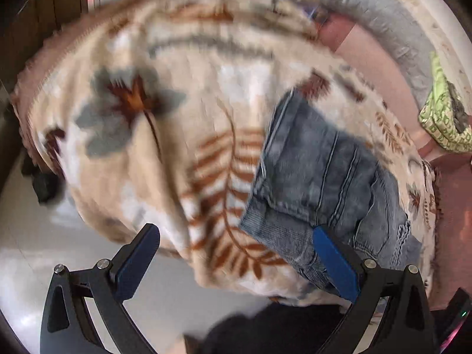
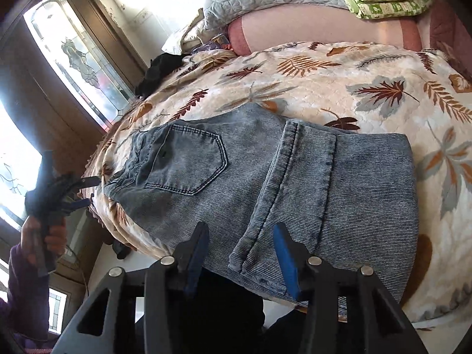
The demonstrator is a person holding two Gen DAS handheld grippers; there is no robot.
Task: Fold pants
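On the leaf-print blanket [image 2: 339,88], folded jeans [image 2: 295,183], right tongs [image 2: 240,247] apart above them, left tongs [image 1: 236,250] wide apart, clear of cloth.

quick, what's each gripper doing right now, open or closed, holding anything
Left gripper: open, holding nothing.
Right gripper: open over the jeans, holding nothing.

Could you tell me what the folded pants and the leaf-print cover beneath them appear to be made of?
The pants look like washed blue-grey denim: fine ribbed weave, contrast stitching around the back pocket, thick seamed hem. The leaf-print cover looks like a soft, matte quilted fabric, judging by its puckered, pebbly surface; the fibre itself cannot be told.
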